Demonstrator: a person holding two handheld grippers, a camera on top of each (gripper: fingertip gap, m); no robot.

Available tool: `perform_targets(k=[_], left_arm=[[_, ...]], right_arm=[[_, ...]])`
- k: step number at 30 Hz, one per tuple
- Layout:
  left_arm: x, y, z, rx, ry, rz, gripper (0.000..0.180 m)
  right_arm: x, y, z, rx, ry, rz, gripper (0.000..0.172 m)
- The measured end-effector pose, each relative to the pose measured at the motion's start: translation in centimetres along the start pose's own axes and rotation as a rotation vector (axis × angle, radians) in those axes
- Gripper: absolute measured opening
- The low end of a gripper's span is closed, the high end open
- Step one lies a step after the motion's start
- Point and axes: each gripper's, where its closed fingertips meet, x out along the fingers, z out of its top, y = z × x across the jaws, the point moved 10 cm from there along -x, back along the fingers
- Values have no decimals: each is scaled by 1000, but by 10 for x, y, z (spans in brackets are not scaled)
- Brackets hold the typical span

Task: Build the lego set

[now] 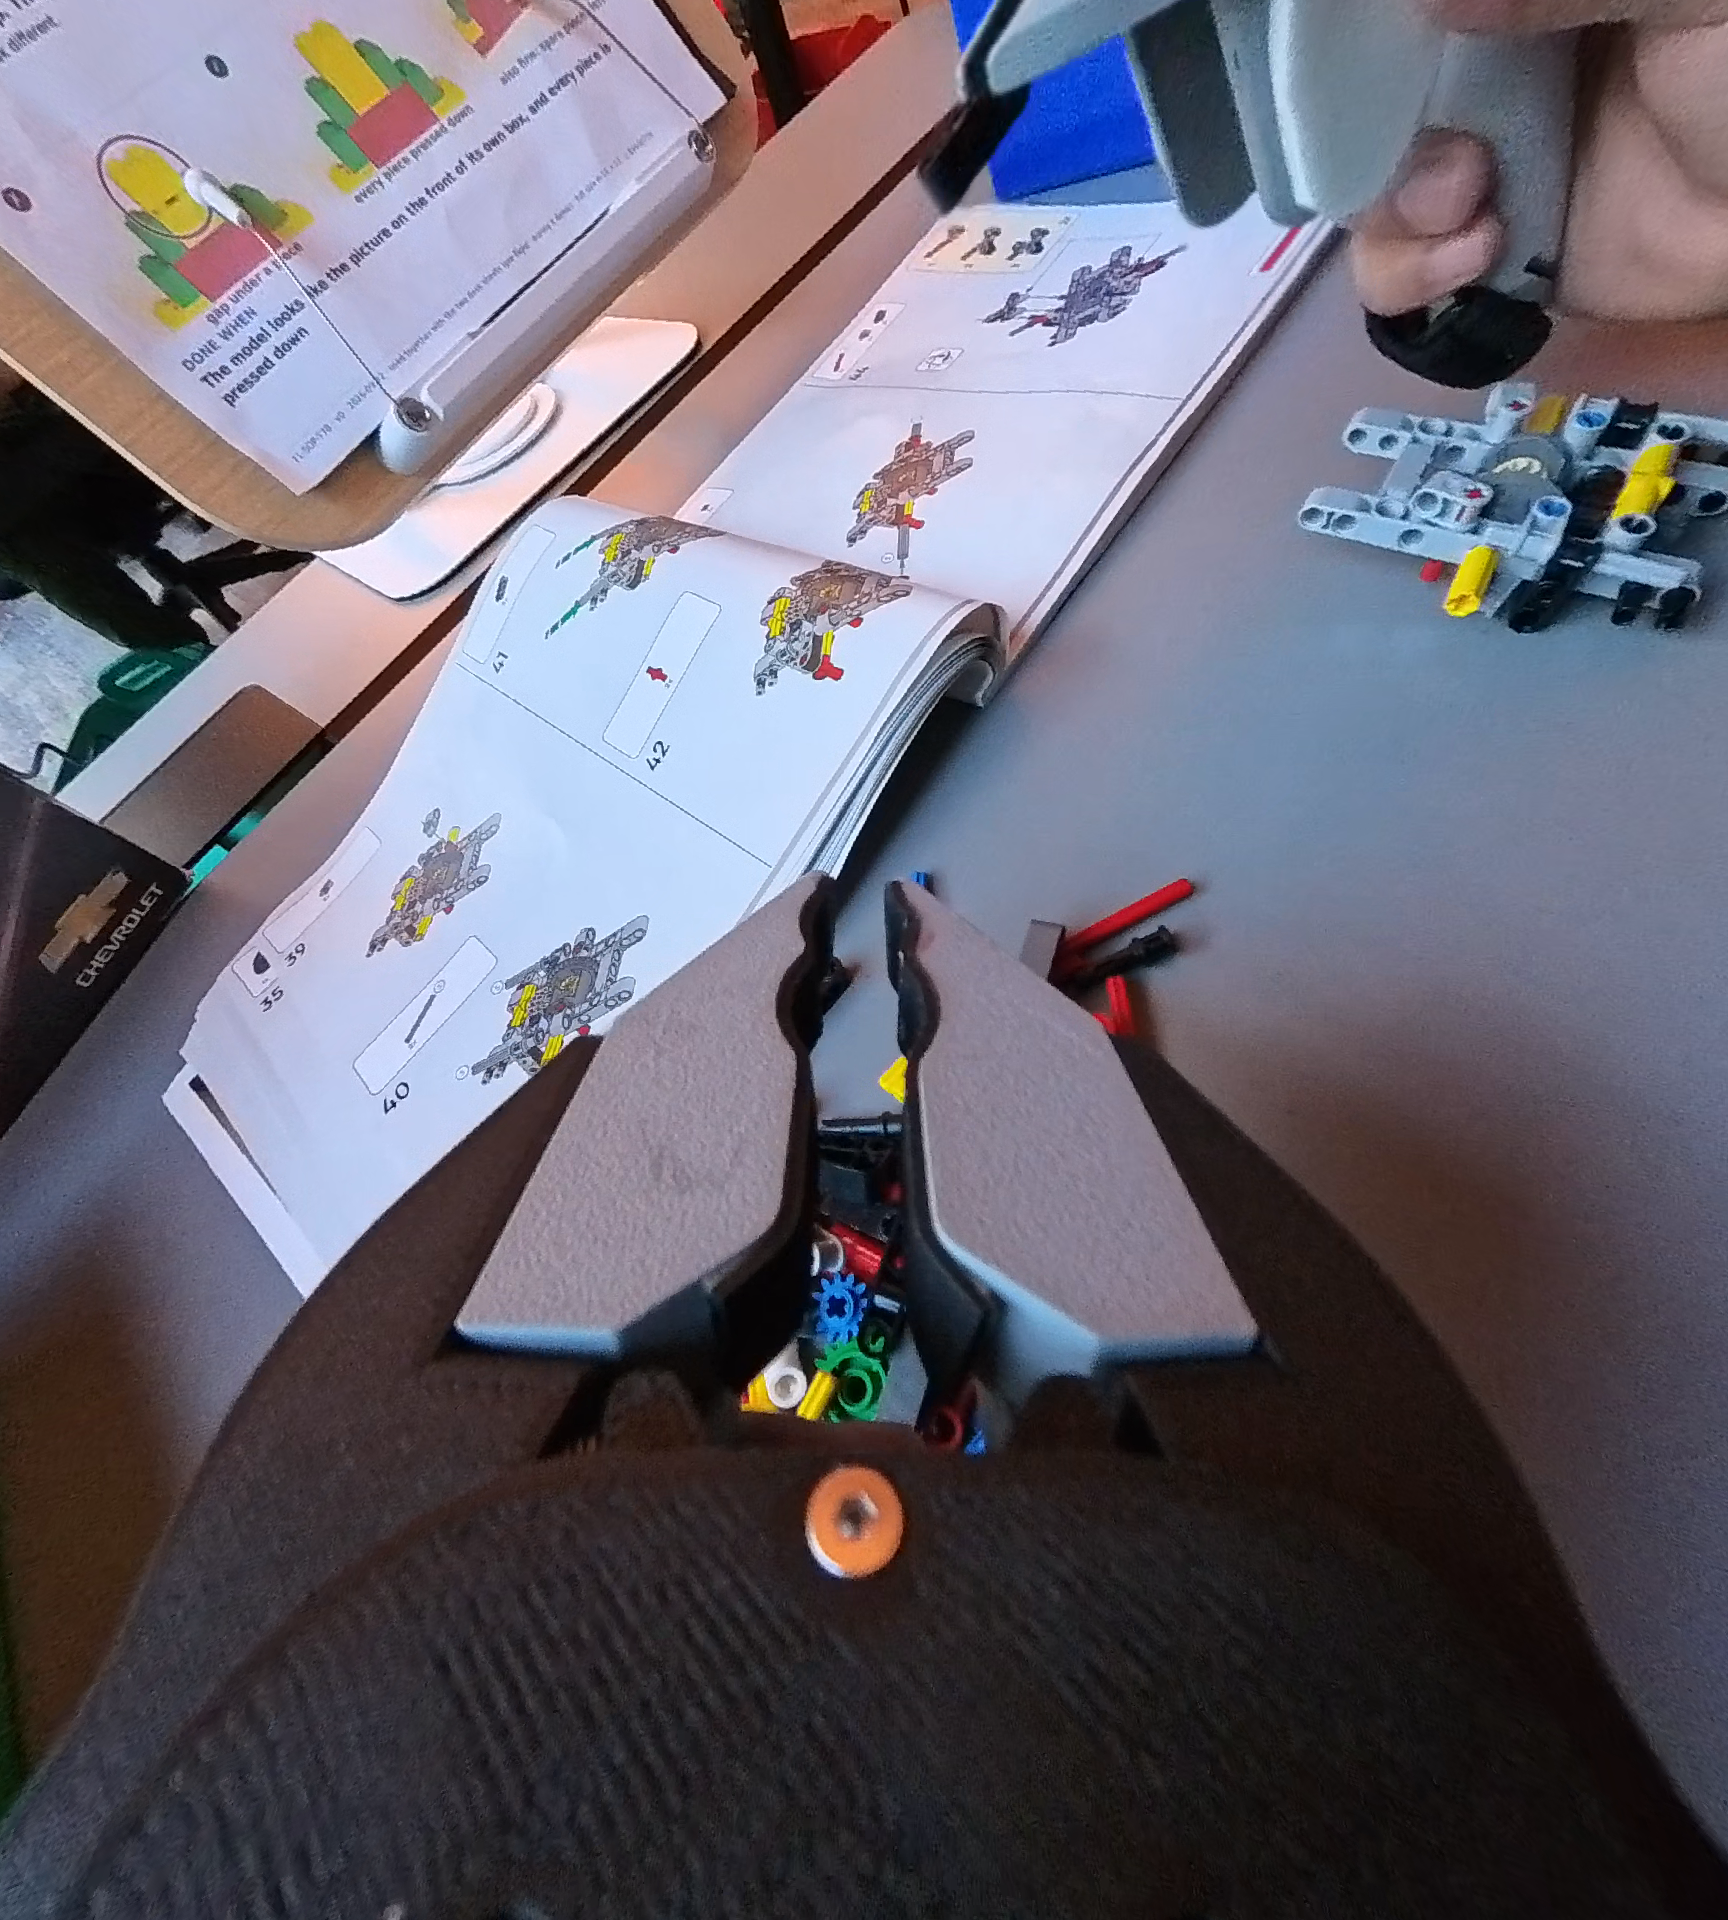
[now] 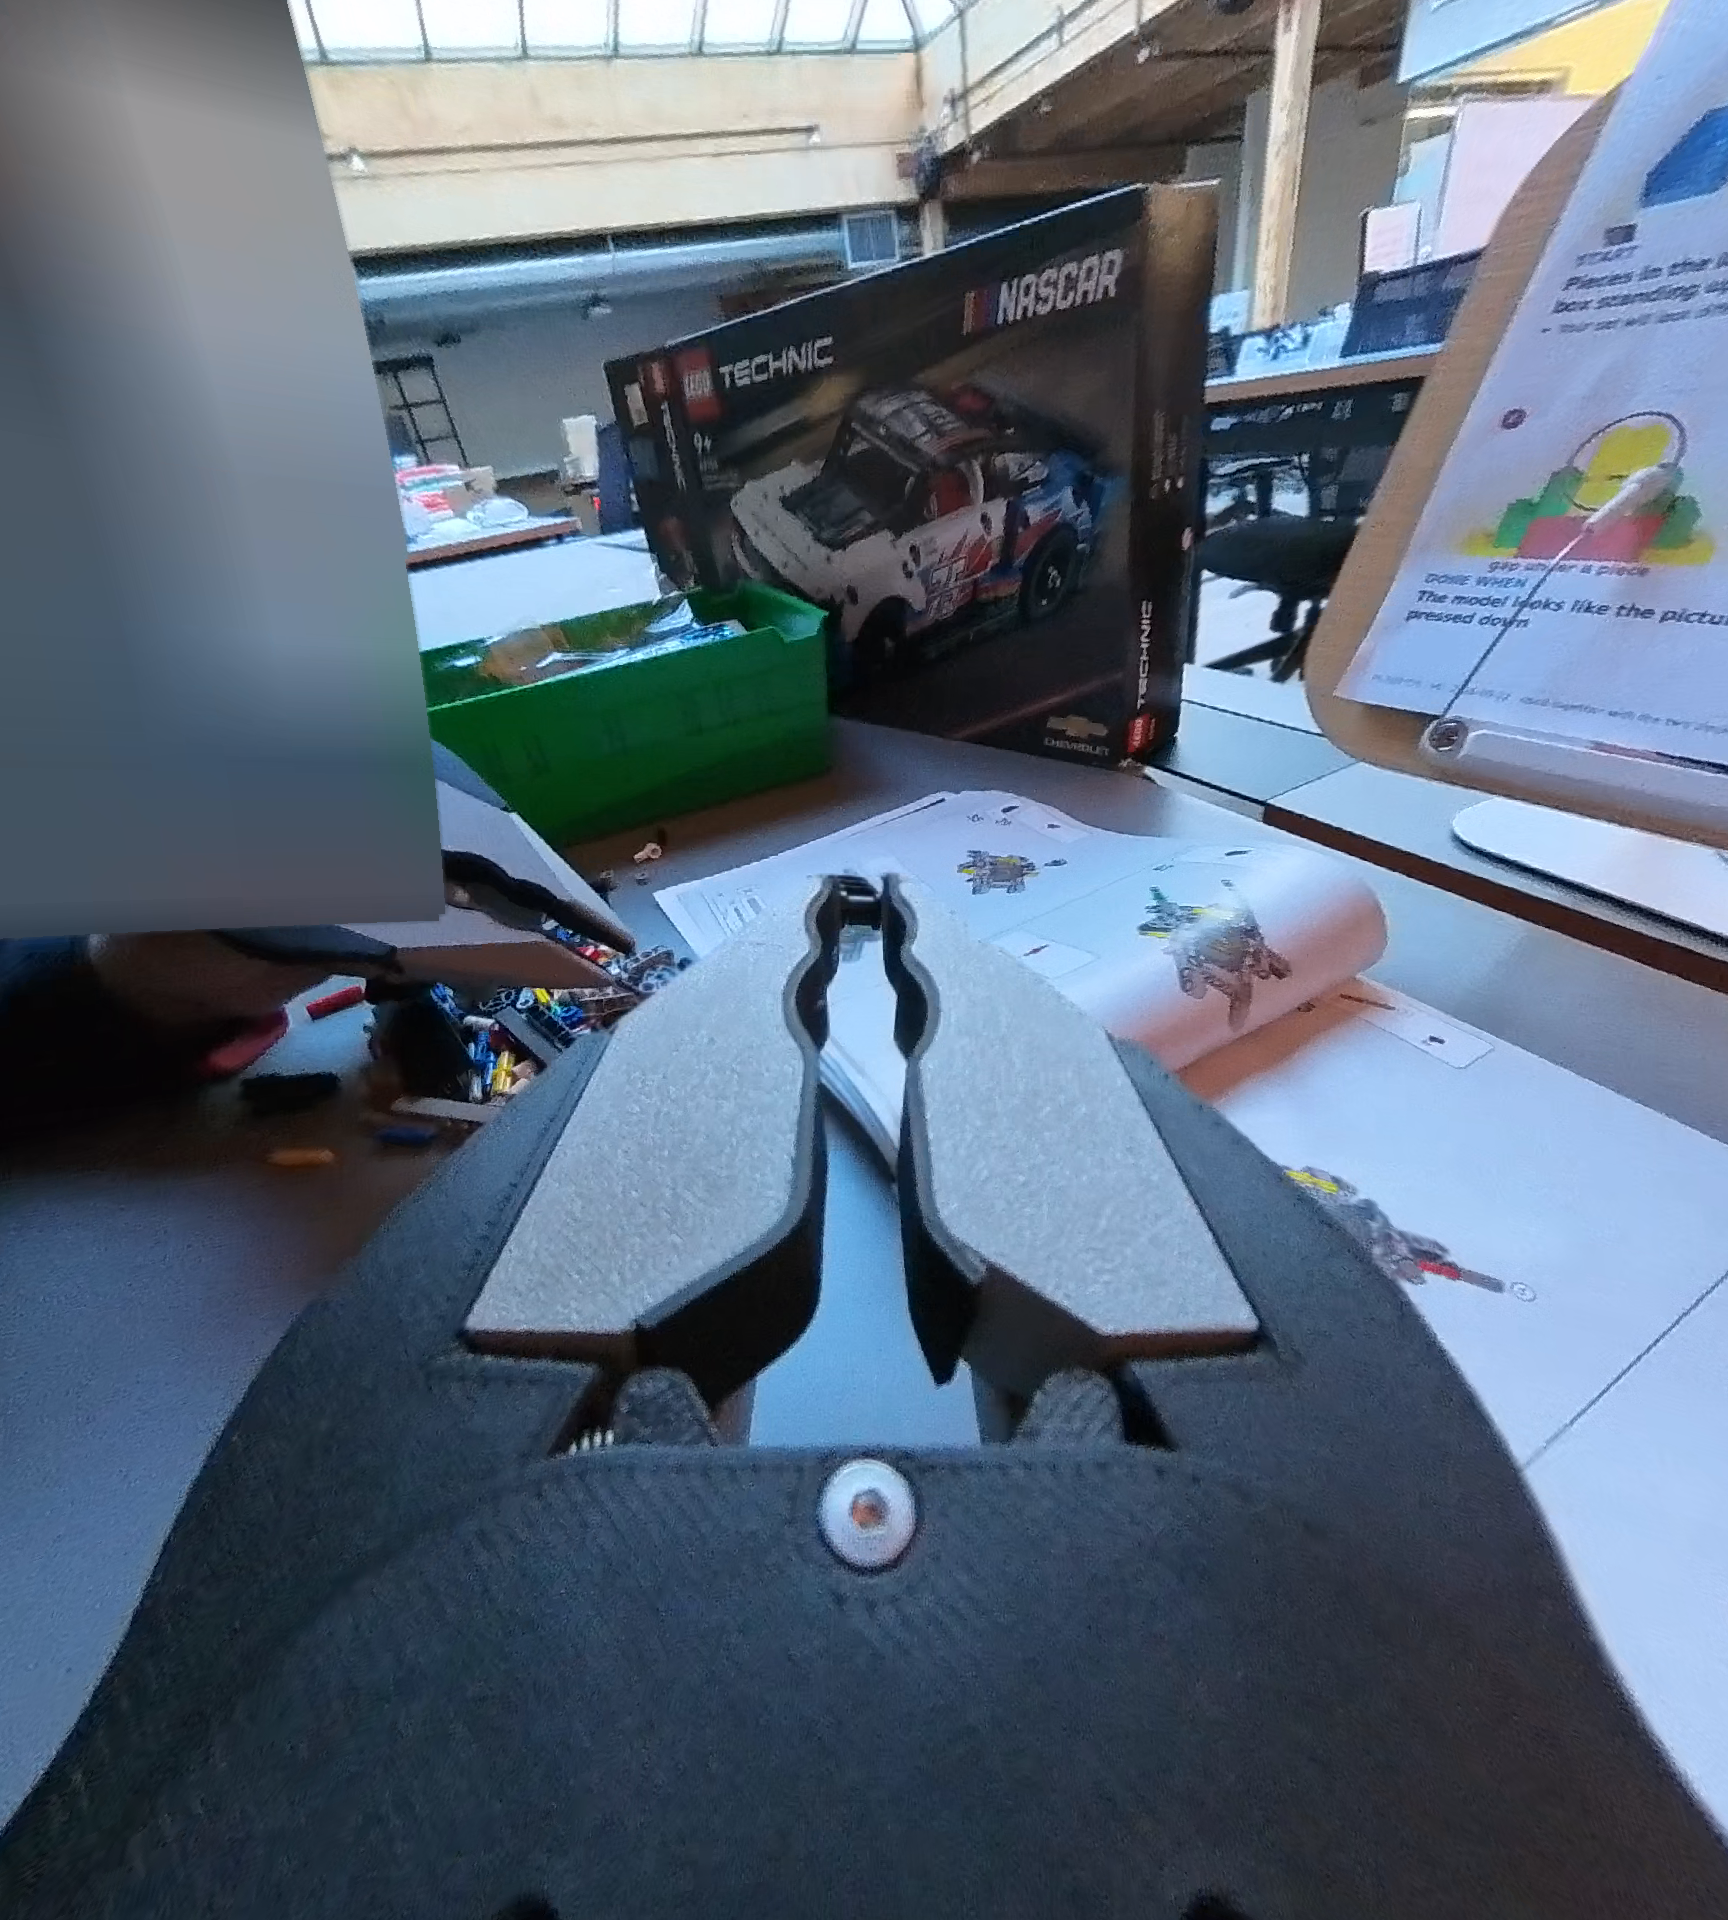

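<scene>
My left gripper hovers low over a pile of small coloured building parts on the grey table. Its jaws stand a narrow gap apart, with bare table showing between the tips. A tiny black piece lies against the left pad, clear of the right pad. My right gripper is shut on a small black part at its tips, above the open instruction booklet. The right gripper also shows in the left wrist view, held by a hand. The left gripper shows in the right wrist view, at the pile.
A part-built grey model with yellow and black pieces lies at the right. Red axles lie beside my left fingers. The booklet, a dark set box, a green bin and a stand with a printed sheet ring the back. Left tips to right tips: about 15 centimetres.
</scene>
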Motion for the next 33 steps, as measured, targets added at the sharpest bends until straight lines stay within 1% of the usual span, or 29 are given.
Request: perform_targets(k=[10,22,26,30,33], left_arm=[[2,0,-2,-11,7,-14,7],[2,0,-1,-13,3,-18,6],[1,-1,0,-8,-3,-17,6],[1,-1,0,-7,-3,-21,6],[1,-2,0,-3,-4,-19,6]], right_arm=[[3,11,-1,-177,32,-17,4],[3,12,-3,-234,32,-29,4],[3,21,-4,-386,7,22,5],[5,32,-7,-588,35,4,5],[7,36,-9,-644,50,5,4]])
